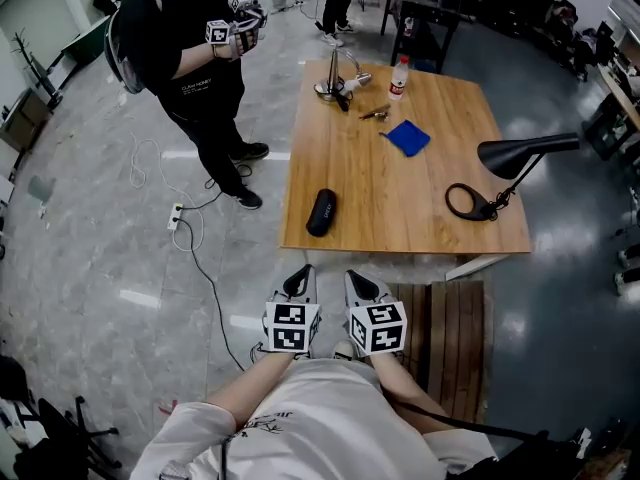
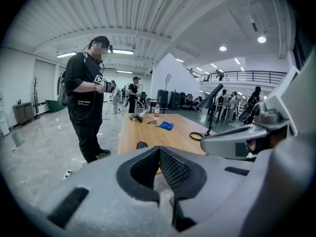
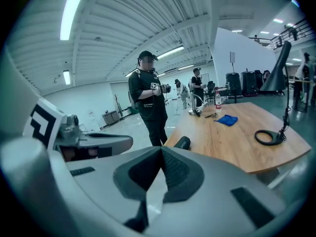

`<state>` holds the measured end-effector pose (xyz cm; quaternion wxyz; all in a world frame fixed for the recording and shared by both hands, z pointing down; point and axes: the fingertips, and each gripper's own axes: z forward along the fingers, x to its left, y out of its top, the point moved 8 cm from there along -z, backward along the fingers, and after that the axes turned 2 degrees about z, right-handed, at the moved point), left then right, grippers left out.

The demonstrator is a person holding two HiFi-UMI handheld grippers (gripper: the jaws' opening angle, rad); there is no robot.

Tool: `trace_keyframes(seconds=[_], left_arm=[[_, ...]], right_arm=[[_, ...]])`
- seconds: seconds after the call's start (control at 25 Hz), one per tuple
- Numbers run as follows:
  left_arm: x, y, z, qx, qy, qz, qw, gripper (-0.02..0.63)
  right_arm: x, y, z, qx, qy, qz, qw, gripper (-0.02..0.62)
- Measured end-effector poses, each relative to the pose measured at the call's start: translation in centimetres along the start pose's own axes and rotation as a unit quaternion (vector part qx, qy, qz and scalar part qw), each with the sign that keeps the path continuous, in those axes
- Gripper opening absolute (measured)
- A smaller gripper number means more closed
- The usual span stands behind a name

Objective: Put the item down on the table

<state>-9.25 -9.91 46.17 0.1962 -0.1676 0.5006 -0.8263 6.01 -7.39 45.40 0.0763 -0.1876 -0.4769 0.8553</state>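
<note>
Both grippers are held close to my body, just short of the wooden table's (image 1: 400,223) near edge. My left gripper (image 1: 298,281) is shut with nothing between its jaws, and in its own view the pads (image 2: 170,169) meet. Beside it my right gripper (image 1: 362,284) is also shut and empty. A black cylindrical speaker (image 1: 321,212) lies on the table near its front left corner, ahead of both grippers; it also shows in the right gripper view (image 3: 182,142). Further back lie a blue cloth (image 1: 407,137) and a small tool (image 1: 375,113).
A black desk lamp (image 1: 525,153) with a ring base (image 1: 468,201) stands at the table's right. A bottle (image 1: 399,76) and a metal stand (image 1: 333,83) are at the far edge. Another person (image 1: 190,58) holding grippers stands at the far left. A slatted bench (image 1: 455,338) lies under the near edge, cables (image 1: 190,238) on the floor.
</note>
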Motion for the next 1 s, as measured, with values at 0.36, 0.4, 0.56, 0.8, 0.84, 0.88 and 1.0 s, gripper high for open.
trace_keyframes(seconds=[0.36,0.4,0.56,0.8,0.84,0.88,1.0], left_arm=[[-0.9,0.9,0.3,-0.006,-0.009,0.017,0.9998,0.006],[-1.1,1.1,0.3,-0.007,-0.011,0.02,0.9997,0.008],[-1.6,1.4,0.1,-0.009,-0.012,0.022,0.9997,0.006],[-1.4,0.8,-0.2,-0.01,-0.008,0.017,0.9998,0.006],[-1.4,0.7,-0.3,-0.008,-0.008,0.016,0.9998,0.006],[-1.4,0.6,-0.4,-0.007,-0.009,0.015,0.9998,0.007],[-1.4,0.5,-0.7,-0.005,-0.007,0.015,0.9999,0.006]], right_arm=[[-0.4,0.4,-0.2,-0.001,-0.007,-0.01,1.0,0.003],[-0.3,0.4,-0.3,-0.002,-0.006,-0.011,1.0,0.003],[-0.1,0.6,-0.6,-0.001,-0.002,-0.015,1.0,0.003],[0.1,0.0,-0.6,0.002,0.0,-0.015,1.0,0.003],[0.2,-0.1,-0.6,0.003,0.0,-0.015,1.0,0.003],[0.3,-0.1,-0.6,0.003,0.001,-0.015,1.0,0.003],[0.6,-0.3,-0.7,0.003,0.004,-0.015,1.0,0.003]])
